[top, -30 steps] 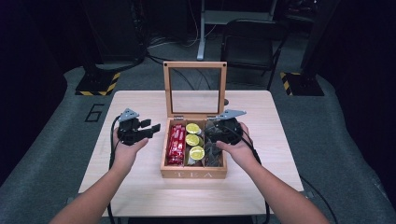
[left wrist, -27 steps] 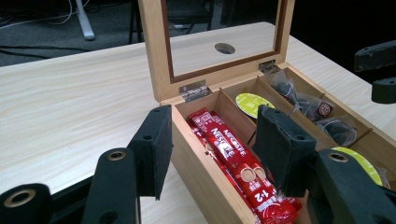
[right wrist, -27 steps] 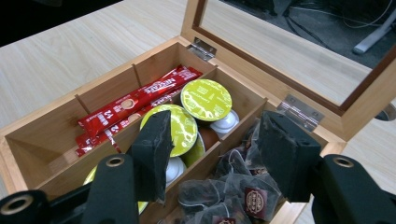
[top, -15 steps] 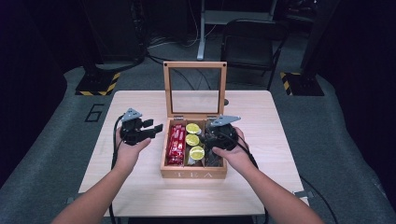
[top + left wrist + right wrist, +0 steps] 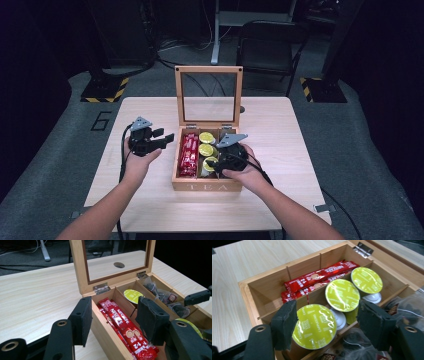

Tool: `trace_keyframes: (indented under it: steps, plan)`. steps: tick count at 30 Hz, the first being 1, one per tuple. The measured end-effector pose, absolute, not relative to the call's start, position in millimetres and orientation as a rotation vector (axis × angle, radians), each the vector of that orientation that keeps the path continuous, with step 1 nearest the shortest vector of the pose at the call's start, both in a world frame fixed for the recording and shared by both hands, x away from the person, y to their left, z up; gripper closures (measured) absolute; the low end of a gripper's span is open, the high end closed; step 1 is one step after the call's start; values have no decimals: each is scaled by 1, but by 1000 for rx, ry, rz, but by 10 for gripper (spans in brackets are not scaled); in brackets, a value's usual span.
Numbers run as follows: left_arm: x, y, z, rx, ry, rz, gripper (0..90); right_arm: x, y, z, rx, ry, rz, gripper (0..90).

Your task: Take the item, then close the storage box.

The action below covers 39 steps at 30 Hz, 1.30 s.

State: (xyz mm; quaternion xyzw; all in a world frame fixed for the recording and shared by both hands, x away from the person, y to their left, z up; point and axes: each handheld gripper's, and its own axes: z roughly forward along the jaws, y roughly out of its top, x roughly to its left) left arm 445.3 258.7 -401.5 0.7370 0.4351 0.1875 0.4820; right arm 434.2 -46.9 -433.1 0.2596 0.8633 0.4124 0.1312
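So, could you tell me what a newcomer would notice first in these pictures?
Probably the open wooden tea box mid-table, its glass lid upright. Inside, red coffee sticks fill the left compartment and three lime-lidded capsules the middle one. The right gripper, jaws just opening, straddles the nearest capsule.

Upright glass lid (image 5: 208, 100) behind the packed tea box (image 5: 207, 186); bare table (image 5: 280, 125) alongside.

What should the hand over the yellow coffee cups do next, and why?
Probably lower the right gripper a little and close on the nearest capsule. Its jaws have just been opening and now stand either side of that lid without pressing it. The left gripper hovers open beside the wooden box.
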Motion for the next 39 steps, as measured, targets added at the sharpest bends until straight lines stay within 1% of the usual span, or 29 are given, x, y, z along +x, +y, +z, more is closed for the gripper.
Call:
trace_keyframes:
  steps: [14, 23, 25, 27, 39]
  plan:
    - [444, 263, -406, 1796, 1074, 456, 465, 428, -34, -445, 700, 2544, 1144, 300]
    - [444, 264, -407, 1792, 1081, 453, 464, 429, -32, -453, 721, 2568, 1108, 289]
    - [444, 264, -407, 1790, 1083, 452, 465, 430, -32, -455, 718, 2566, 1106, 308]
    - [444, 264, -407, 1791, 1082, 451, 464, 430, -33, -455, 714, 2555, 1102, 362]
    - [444, 265, -408, 1783, 1089, 457, 464, 428, -36, -442, 701, 2526, 1154, 370]
